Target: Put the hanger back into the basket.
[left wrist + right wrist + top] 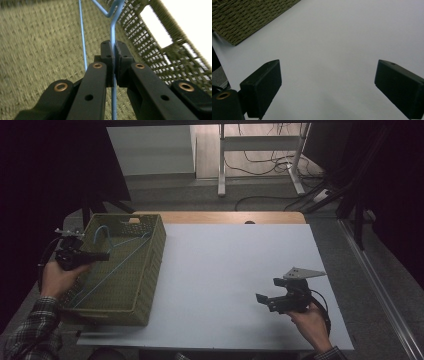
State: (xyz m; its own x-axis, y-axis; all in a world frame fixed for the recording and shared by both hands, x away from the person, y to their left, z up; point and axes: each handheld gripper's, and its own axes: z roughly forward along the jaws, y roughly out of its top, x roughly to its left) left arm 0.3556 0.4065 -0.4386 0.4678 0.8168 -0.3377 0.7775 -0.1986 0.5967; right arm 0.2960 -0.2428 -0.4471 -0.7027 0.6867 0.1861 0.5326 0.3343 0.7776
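Two tools are in your hands: your left tool (114, 53) is pinched tight on the thin blue wire clothes hanger (118, 251), and your right tool (328, 87) is wide open with nothing in it, above the flat white surface (225, 270). The hanger lies inside the green woven basket (150, 265) at the left side of the surface, with its hook end up near the far wall. You have hold of it on the straight bit of wire just below the twist of the neck. I think the hanger is very light and stiff, but springy, and the wire is smooth and skinny, so it may spin or slip in the tool. Holding close to the neck looks like a good spot. The long wires could snag on the basket holes when you lift. The low end of the hanger is hard to see in the dim basket, and the left tool's camera is blurry at the edges.
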